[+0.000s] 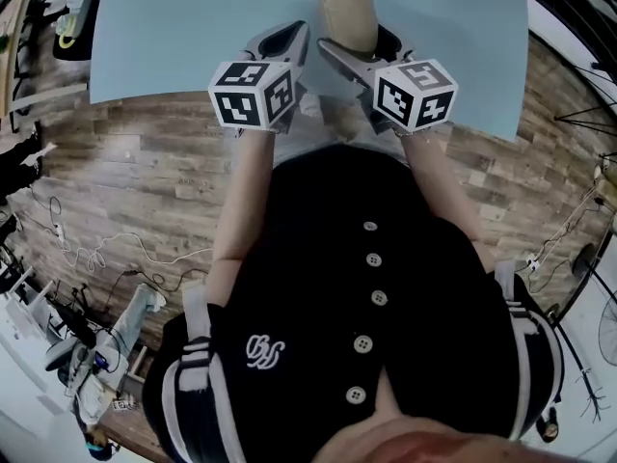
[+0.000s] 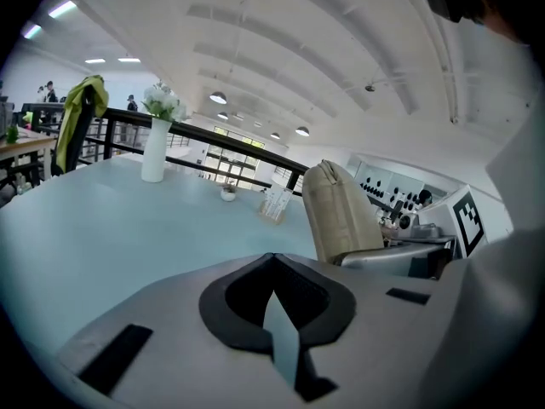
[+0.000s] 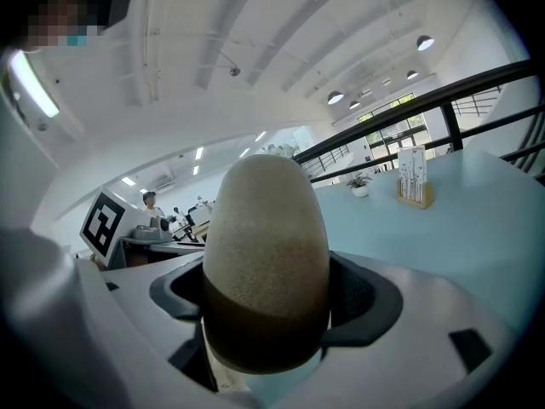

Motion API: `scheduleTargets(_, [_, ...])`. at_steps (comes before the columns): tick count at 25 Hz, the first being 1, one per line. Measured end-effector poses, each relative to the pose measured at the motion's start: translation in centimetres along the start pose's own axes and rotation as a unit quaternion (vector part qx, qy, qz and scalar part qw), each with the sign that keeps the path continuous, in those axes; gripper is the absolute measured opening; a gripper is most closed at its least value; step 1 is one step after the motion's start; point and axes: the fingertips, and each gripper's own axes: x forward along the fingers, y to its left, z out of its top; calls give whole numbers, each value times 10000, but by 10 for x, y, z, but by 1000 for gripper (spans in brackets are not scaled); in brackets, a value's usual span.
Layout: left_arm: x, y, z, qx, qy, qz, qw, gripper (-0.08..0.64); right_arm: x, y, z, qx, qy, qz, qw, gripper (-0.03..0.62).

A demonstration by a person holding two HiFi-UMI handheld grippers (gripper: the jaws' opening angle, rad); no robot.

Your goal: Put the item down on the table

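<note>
- Your right gripper (image 1: 362,48) clamps the beige item (image 1: 349,13) just past the near edge of the table (image 1: 174,37); broad tabletop spreads beyond.
- Your left gripper (image 1: 292,37) is closed, empty.

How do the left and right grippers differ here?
The left gripper has its jaws together on nothing; the right gripper has its jaws clamped on a beige item. The left gripper's view ahead is open; the item fills much of the right gripper's. Both hang over the near edge of the blue table.

A white vase (image 2: 153,150) of flowers stands well apart from a card holder (image 2: 274,203) and small pot (image 2: 227,193).
</note>
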Motion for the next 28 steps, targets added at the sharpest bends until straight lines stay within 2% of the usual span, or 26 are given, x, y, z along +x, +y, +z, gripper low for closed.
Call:
scheduleTargets(9, [14, 44, 27, 119, 53, -443, 9989, 9, 42, -12, 23, 124, -210, -481, 9985, 399])
scheduleTargets(15, [18, 44, 27, 126, 50, -820, 9965, 9, 45, -19, 27, 118, -177, -695, 9974, 399])
scheduleTargets(24, [23, 48, 27, -171, -84, -1053, 9943, 9, 48, -25, 24, 74, 31, -786, 9969, 399])
scheduleTargets(28, [27, 50, 27, -303, -104, -1020, 9943, 9, 48, -33, 28, 78, 110, -780, 9969, 399])
